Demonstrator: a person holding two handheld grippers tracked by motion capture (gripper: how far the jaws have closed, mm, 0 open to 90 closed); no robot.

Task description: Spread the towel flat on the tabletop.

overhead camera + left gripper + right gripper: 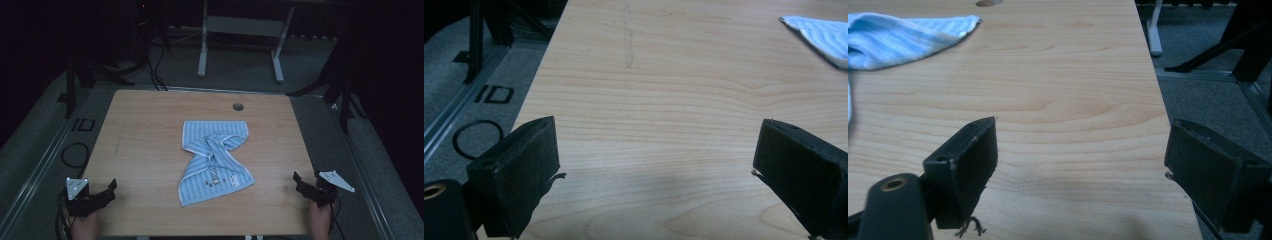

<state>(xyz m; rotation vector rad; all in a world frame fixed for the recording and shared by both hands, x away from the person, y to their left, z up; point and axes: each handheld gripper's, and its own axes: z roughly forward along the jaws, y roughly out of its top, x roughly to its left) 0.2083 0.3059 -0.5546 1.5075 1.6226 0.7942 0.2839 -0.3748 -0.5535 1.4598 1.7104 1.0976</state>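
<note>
the towel (214, 161) lies crumpled near the middle of the table (145, 130), a pale blue striped cloth twisted at its waist so that the far half bunches into folds while the near half fans out flat, a small printed mark showing on it. it sits just on the near side of the round cable hole (238, 106) in the table's far edge, well apart from both tools. that loose, twisted lie suggests it is waiting to be straightened or folded, work that would call for a grip at two corners at once.

the left gripper (102, 193) rests at the near left corner of the table, the right gripper (306, 186) at the near right corner, each well short of the towel. both stand with jaws spread wide and nothing between them; the gripper views show bare wood between the black pads. held low and symmetrical on either side of the cloth, they look poised as a ready stance, each with a clear line to its own side of the towel.
</note>
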